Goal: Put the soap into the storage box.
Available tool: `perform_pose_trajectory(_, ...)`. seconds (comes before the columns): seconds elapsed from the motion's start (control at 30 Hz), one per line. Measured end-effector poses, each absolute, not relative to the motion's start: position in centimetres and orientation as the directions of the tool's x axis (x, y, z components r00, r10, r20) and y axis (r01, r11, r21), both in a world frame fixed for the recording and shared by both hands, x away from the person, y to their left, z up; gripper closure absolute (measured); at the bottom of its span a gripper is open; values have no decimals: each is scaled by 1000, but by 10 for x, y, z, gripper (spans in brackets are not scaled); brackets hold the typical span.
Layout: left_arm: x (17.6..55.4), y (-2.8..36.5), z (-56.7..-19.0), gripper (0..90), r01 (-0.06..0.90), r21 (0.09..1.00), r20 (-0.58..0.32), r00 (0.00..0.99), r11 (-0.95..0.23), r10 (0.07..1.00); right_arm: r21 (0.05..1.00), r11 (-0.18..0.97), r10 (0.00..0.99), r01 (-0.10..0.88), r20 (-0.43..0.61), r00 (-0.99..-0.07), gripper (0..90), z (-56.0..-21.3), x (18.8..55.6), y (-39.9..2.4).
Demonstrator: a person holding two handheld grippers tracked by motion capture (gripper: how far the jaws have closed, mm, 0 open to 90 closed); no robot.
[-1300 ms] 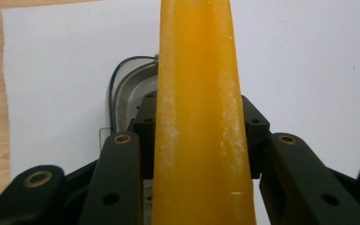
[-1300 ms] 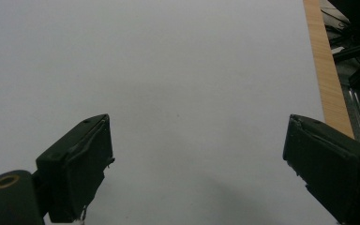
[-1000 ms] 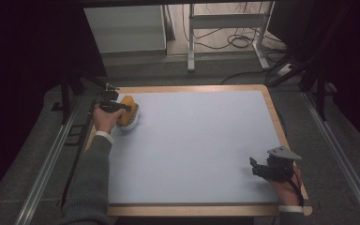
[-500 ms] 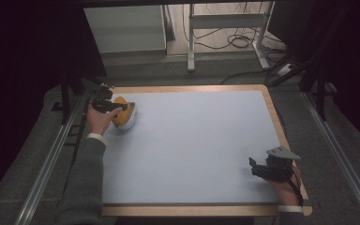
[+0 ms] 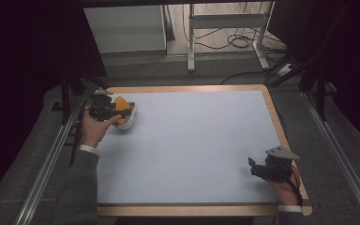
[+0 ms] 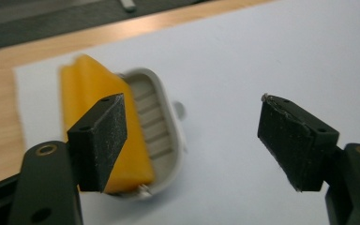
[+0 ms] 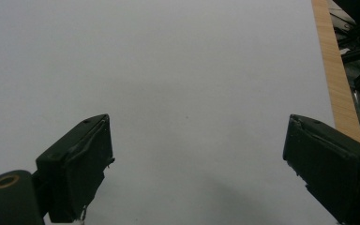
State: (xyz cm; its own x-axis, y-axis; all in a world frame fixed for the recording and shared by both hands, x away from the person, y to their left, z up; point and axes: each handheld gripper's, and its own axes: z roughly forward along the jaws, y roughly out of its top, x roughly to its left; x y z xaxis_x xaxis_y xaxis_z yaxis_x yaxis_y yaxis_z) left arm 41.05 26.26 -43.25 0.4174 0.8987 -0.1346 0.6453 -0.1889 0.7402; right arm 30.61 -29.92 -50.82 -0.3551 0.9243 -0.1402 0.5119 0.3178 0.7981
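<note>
**Left jaws released beside the dish; wide open mat between the grippers**

The left gripper (image 5: 115, 108) sits at the far left corner of the table (image 5: 187, 87), at the yellow block (image 5: 121, 104) and its white ribbed dish (image 5: 130, 121). In the left gripper view its jaws have just been opening and now stand wide apart with nothing between them. The yellow block (image 6: 101, 136) lies in the white ribbed dish (image 6: 166, 136), partly behind the left-hand pad, clear of both pads. The dish stands on the pale mat (image 5: 192, 145), near the wooden border at the far left corner.

The right gripper (image 5: 262, 169) rests near the right edge, toward the near right corner. In the right gripper view its jaws stand wide apart over bare mat, holding nothing; the wooden border (image 7: 335, 70) runs along that view's right side.

Between the two grippers the mat offers unobstructed travel. They are well apart.
</note>
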Motion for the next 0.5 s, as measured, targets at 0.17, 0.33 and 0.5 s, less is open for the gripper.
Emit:
perform_pose_trajectory(0.17, 392, 258, -447, 238, 644, 735, -143, 452, -211, 880, 801, 314, 926, 510, -139, -352, 86, -507, 306, -300)
perform_pose_trajectory(0.33, 373, 254, -462, 230, 653, 720, -157, 485, -237, 860, 798, 314, 926, 515, -138, -351, 86, -509, 306, -300)
perform_pose_trajectory(0.5, 354, 251, -470, 236, 640, 730, -160, 503, -241, 850, 798, 315, 926, 514, -138, -353, 86, -508, 306, -299)
